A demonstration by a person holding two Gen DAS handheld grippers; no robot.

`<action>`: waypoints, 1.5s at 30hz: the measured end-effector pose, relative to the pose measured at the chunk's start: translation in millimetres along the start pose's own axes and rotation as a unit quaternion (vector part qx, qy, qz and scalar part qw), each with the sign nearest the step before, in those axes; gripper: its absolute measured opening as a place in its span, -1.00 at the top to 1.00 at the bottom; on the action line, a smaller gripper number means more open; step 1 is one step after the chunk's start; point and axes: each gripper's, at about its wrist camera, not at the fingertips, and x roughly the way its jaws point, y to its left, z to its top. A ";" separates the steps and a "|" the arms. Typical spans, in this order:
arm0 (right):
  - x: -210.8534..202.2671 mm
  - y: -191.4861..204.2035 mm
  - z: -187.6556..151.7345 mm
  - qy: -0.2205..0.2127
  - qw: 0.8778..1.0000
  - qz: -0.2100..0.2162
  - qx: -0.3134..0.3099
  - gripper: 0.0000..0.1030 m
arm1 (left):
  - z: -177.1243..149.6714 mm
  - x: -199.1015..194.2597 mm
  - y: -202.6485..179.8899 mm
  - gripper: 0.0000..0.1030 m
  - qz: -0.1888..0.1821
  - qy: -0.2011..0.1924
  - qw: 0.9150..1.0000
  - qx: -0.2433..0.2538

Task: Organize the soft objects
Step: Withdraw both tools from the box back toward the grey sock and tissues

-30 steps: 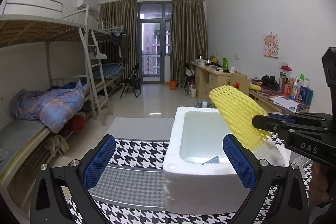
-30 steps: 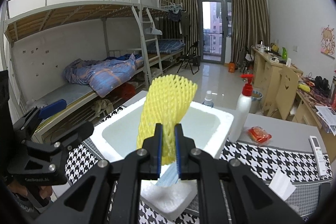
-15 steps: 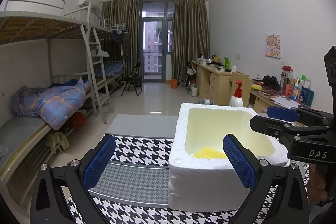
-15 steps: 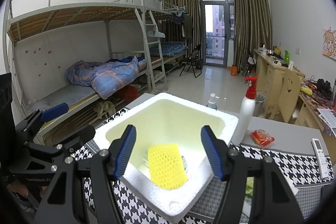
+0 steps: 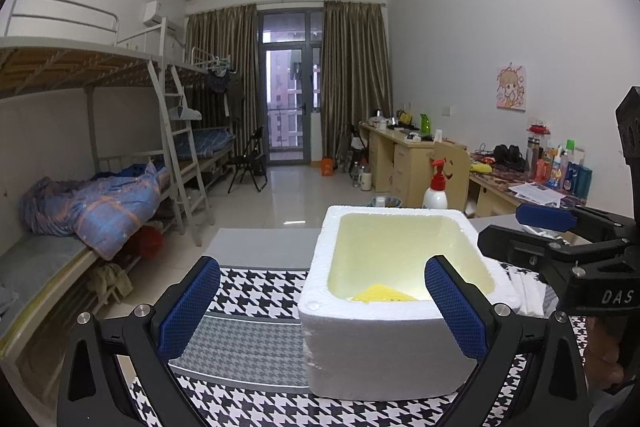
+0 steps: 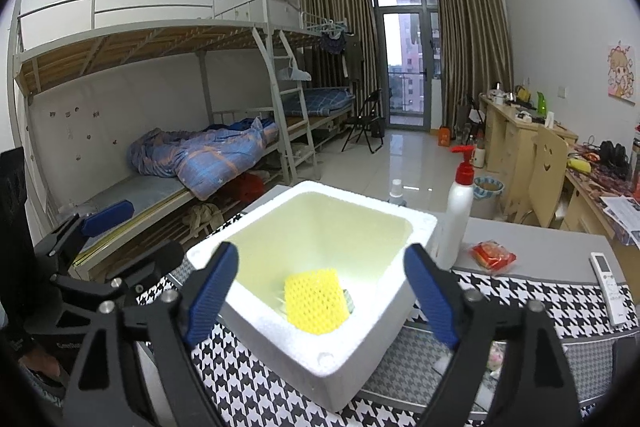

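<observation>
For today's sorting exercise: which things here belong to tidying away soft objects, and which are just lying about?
Part of the job:
yellow foam net
white foam box
right gripper, jaws opening, nothing between them
left gripper

Just lying about:
pump bottle
red packet
remote control

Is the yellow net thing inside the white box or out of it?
Inside. The yellow foam net lies on the bottom of the white foam box, below its rim, with nothing holding it.

A dormitory room is showing here: metal bunk beds [image 6: 160,75] standing at nine o'clock, wooden desks [image 6: 516,139] lining three o'clock, a curtained balcony door [image 6: 404,63] at twelve.
</observation>
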 end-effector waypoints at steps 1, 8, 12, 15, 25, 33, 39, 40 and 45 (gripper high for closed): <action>-1.9 -0.4 0.0 -0.002 1.000 -0.001 0.001 -0.77 | 0.2 -0.5 -1.3 -0.98 0.001 -0.001 1.000 -0.001; -12.3 -5.8 -2.0 -0.011 1.000 -0.005 0.007 -0.80 | 2.3 -7.5 -4.9 -0.98 -0.002 -0.008 1.000 0.005; -18.2 -7.0 -2.8 -0.016 1.000 -0.009 0.008 -0.80 | 2.2 -10.7 -7.0 -0.98 -0.001 -0.010 1.000 0.007; -22.6 -8.5 -4.3 -0.020 1.000 -0.010 0.009 -0.81 | 2.0 -10.3 -6.9 -0.98 -0.001 -0.009 1.000 0.008; -43.8 -14.6 -13.3 -0.037 0.999 -0.023 0.012 -0.83 | 2.5 -26.9 -20.5 -0.98 -0.005 -0.019 1.000 0.009; -52.2 -19.4 -21.8 -0.041 0.999 -0.027 0.017 -0.84 | -0.6 -40.0 -29.8 -0.98 -0.007 -0.025 1.000 0.016; -60.9 -21.0 -27.6 -0.044 0.998 -0.040 0.019 -0.84 | -2.0 -45.9 -33.6 -0.98 -0.014 -0.030 0.999 0.013; -62.9 -20.8 -28.9 -0.044 0.998 -0.042 0.018 -0.84 | -2.5 -47.8 -34.7 -0.98 -0.017 -0.032 0.999 0.012; -72.5 -22.4 -36.3 -0.049 0.997 -0.048 0.018 -0.84 | -3.9 -54.0 -40.1 -0.98 -0.025 -0.040 0.999 0.011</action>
